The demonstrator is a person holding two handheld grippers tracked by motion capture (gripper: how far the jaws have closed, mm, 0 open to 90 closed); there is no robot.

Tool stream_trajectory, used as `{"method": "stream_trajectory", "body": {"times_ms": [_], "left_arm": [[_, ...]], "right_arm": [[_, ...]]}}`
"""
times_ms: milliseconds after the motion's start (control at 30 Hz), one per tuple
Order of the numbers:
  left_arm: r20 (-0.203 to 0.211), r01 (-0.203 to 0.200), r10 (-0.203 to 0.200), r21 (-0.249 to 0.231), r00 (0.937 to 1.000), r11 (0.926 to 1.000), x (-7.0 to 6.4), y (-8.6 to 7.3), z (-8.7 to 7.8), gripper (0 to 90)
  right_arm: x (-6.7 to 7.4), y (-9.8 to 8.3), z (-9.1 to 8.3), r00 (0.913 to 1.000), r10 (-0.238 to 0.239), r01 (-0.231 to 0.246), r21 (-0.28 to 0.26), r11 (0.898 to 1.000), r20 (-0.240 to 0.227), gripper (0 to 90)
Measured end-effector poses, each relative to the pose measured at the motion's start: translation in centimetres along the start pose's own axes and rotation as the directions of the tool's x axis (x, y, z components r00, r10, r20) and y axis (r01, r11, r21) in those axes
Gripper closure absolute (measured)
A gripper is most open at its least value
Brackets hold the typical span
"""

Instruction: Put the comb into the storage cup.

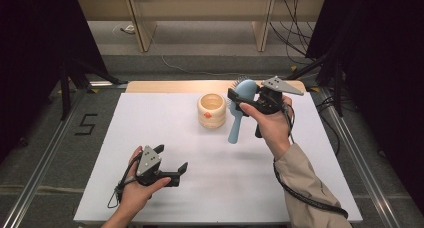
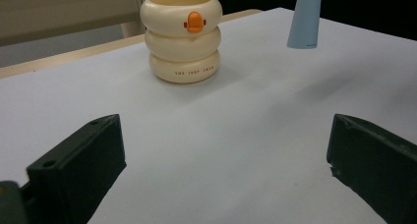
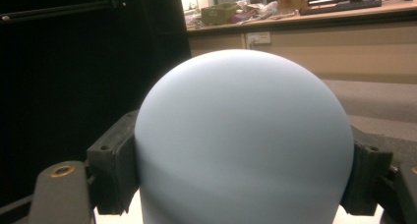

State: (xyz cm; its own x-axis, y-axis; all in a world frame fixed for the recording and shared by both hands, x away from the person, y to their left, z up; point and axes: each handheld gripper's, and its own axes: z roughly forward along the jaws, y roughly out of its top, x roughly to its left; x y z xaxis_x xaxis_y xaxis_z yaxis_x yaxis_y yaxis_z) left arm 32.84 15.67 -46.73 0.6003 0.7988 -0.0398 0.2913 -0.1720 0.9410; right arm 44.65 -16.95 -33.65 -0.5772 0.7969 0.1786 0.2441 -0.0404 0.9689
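The right gripper (image 1: 243, 99) clamps the blue hairbrush (image 1: 239, 112) by its head, handle hanging at three o'clock of the cream cup (image 1: 212, 110); the left gripper (image 1: 172, 159) rests wide open, empty, on the white table (image 1: 225, 173).

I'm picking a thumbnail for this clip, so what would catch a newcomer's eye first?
The light blue hairbrush, clamped by its head in the right gripper and hanging handle-down above the white table. Next, the cream ringed cup with an orange duck bill, just left of the brush. The left gripper rests open near the front edge.
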Motion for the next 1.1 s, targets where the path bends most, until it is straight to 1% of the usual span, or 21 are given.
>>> {"method": "stream_trajectory", "body": {"times_ms": [300, 1100], "left_arm": [[0.000, -0.001, 0.001, 0.000, 1.0000, 1.0000, -0.03, 0.03, -0.01, 0.7], [-0.003, 0.005, -0.005, 0.003, 1.0000, 1.0000, -0.01, -0.06, 0.10, 0.9]], "right_arm": [[-0.31, 0.03, 0.01, 0.9999, 0.006, -0.006, -0.002, 1.000, 0.008, 21.1], [-0.82, 0.37, 0.57, 0.9995, -0.015, 0.015, -0.006, 1.000, 0.028, 21.1]]}}
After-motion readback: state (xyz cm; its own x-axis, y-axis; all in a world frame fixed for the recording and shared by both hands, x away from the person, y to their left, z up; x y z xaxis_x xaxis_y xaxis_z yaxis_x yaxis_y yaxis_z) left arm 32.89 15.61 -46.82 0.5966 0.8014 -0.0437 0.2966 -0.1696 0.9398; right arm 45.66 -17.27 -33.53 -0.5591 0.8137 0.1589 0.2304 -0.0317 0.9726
